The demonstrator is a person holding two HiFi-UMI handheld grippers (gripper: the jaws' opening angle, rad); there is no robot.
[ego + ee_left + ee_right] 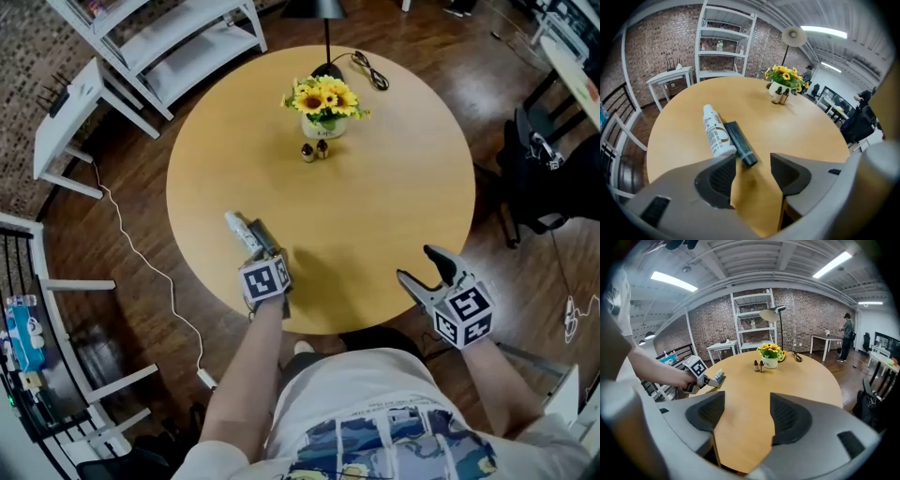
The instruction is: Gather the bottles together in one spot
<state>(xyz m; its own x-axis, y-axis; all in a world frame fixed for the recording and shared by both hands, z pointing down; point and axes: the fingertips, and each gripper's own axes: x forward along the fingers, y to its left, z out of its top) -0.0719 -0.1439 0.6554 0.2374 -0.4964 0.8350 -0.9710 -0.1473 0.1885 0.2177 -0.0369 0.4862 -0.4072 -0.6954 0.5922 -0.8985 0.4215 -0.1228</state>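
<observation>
1. Two brown bottles (314, 150) are seen paired beside the flower pot (323, 127).
2. A white bottle (714, 131) and dark tube (739, 143) are left lying well apart from them, just ahead of the spread, empty left gripper (752, 164).
3. The right gripper (747, 416) is held spread, empty.

Loft-style office space: brick wall (808, 310), white shelf unit (752, 322), ceiling strip light (674, 281), desk (826, 337) beyond.

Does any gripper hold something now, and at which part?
Nothing is held. Left gripper is open, close to the dark tube; right gripper is open, empty.
</observation>
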